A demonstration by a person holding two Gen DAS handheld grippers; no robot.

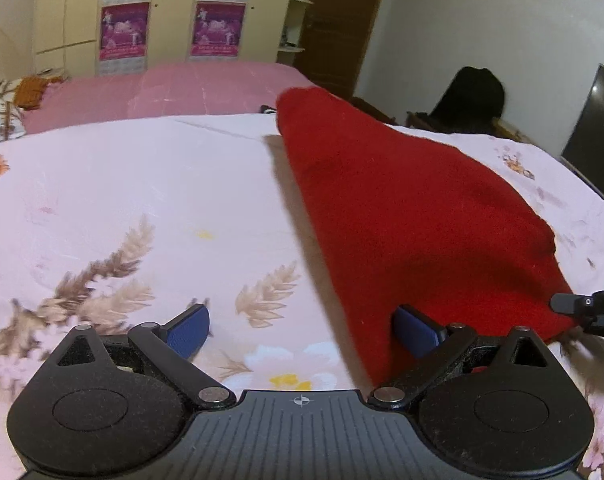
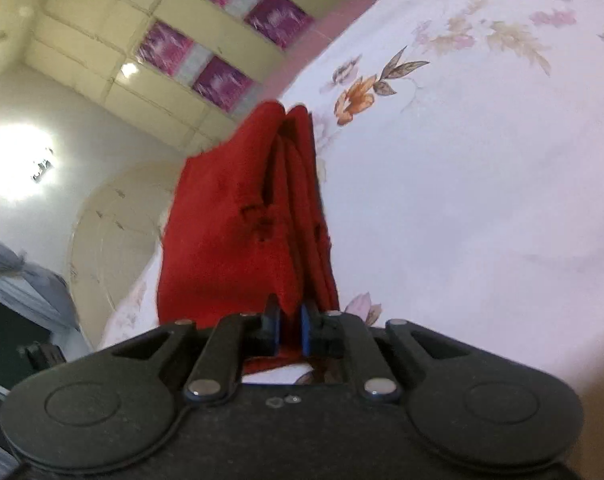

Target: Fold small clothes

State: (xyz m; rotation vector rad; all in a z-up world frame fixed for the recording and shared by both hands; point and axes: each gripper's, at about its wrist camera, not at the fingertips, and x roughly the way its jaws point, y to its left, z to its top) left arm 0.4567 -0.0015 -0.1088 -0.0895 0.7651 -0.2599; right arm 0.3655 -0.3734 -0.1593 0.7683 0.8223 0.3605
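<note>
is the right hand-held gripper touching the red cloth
Touching. The right wrist view shows the right hand-held gripper with its fingers closed onto the bunched edge of the red cloth, fabric pinched between the blue pads.

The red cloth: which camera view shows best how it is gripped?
The right wrist view: the right hand-held gripper is shut on the red cloth, folded layers visible. The left wrist view shows its broad surface on the floral bedsheet.

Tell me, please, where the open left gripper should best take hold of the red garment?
Probably the near left edge of the red garment, approached from the left: the left gripper already straddles it, and the right gripper pinches the opposite corner.
</note>
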